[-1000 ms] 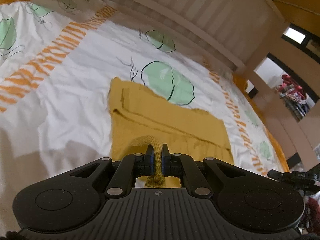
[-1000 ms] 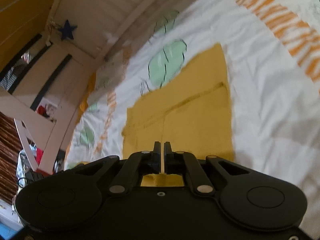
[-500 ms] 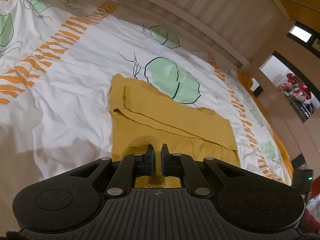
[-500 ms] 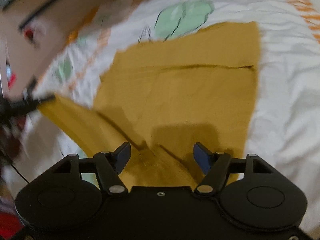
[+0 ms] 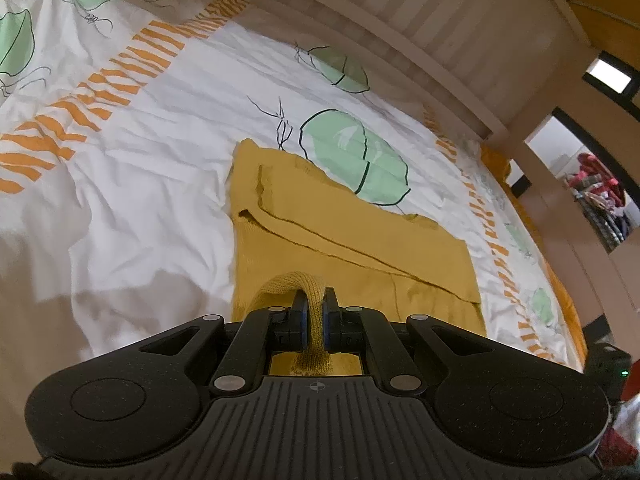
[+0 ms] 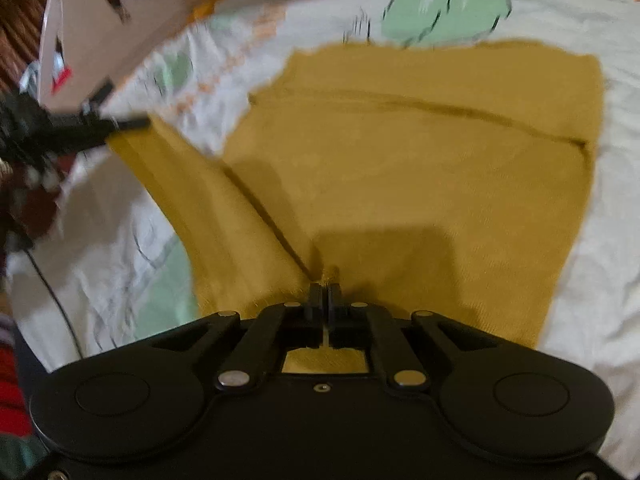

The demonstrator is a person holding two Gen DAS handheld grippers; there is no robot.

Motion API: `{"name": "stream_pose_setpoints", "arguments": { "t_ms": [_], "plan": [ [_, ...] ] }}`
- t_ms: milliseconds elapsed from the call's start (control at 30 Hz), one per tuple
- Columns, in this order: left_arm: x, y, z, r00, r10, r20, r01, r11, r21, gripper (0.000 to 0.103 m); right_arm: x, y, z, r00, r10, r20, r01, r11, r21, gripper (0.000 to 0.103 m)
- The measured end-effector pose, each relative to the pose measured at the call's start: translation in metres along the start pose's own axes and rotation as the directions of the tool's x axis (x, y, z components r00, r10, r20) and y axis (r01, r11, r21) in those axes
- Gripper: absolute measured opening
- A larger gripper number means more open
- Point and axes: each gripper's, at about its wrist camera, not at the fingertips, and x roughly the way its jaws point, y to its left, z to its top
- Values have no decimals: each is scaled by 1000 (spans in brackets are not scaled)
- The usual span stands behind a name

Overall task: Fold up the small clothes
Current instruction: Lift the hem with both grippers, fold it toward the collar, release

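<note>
A mustard-yellow knit garment (image 5: 344, 240) lies mostly flat on a bed, with one fold line across it. My left gripper (image 5: 314, 312) is shut on the garment's ribbed near edge, which bunches up between the fingers. In the right wrist view the same garment (image 6: 420, 168) fills the middle. My right gripper (image 6: 325, 294) is shut on a pinch of its near edge, beside a raised strip of cloth that runs off to the left. The left gripper (image 6: 120, 124) shows there, blurred, holding that strip's far end.
The bed cover (image 5: 120, 152) is white with green leaf prints and orange stripes. A slatted wooden bed rail (image 5: 400, 40) runs along the far side. A doorway with hanging clothes (image 5: 596, 196) lies at the right.
My right gripper opened, moved to another spot on the garment's near edge, and has shut there again. My left gripper has kept its hold and barely moved.
</note>
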Motion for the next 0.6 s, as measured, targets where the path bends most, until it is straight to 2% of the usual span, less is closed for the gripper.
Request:
{"name": "stream_pose_setpoints", "arguments": {
  "t_ms": [167, 367, 433, 600],
  "plan": [
    [3, 2, 10, 1000, -9, 13, 10, 1000, -23, 6, -37, -10, 13, 987, -31, 157, 23, 998, 52, 9],
    [12, 1, 21, 1000, -6, 20, 6, 1000, -23, 6, -41, -20, 24, 976, -107, 192, 97, 994, 58, 9],
    [15, 0, 26, 1000, -4, 26, 5, 1000, -22, 6, -39, -21, 29, 966, -135, 222, 122, 990, 71, 8],
    [25, 2, 45, 999, -8, 43, 10, 999, -44, 6, -45, -37, 46, 926, -206, 317, 172, 976, 132, 8]
  ]
}}
